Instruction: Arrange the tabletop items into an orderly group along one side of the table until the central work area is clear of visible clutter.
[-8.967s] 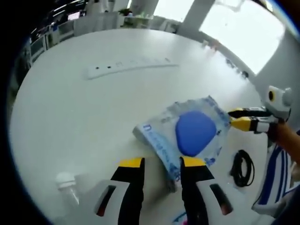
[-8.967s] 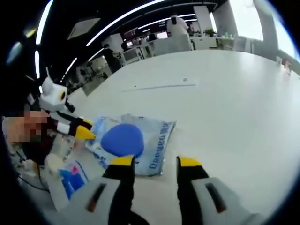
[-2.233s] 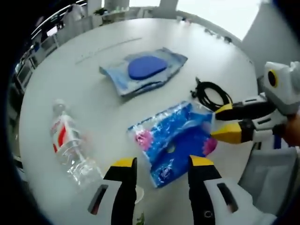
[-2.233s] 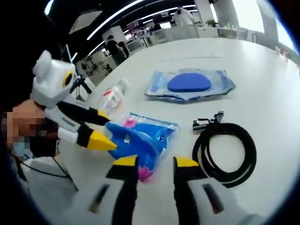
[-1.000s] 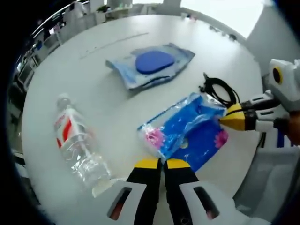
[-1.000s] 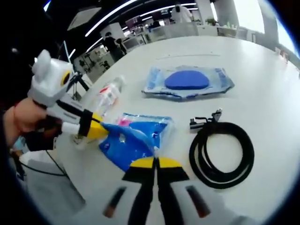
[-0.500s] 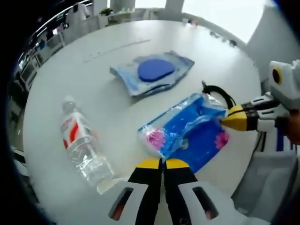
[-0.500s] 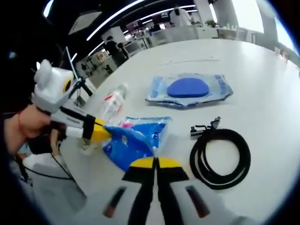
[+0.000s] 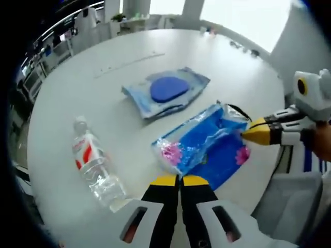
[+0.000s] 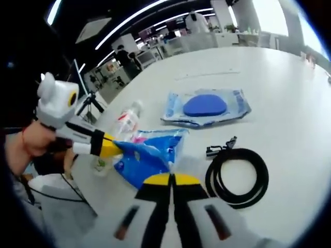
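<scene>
Both tongs, left (image 9: pixel 179 179) and right (image 10: pixel 172 178), are clamped on opposite ends of the blue packet (image 9: pixel 204 144), raised above the desk (image 9: pixel 67 113). Best carried level, sideward, beside the wipes pack (image 9: pixel 166 91).

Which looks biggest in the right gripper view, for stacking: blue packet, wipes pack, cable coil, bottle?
1. Blue packet, though nearest, so unsure.
2. Wipes pack and cable coil look alike.
3. Bottle, partly hidden.

White table (image 9: pixel 67 93) bears wipes pack (image 9: pixel 166 91), bottle (image 9: pixel 94 168), coiled cable (image 10: pixel 237 176).
</scene>
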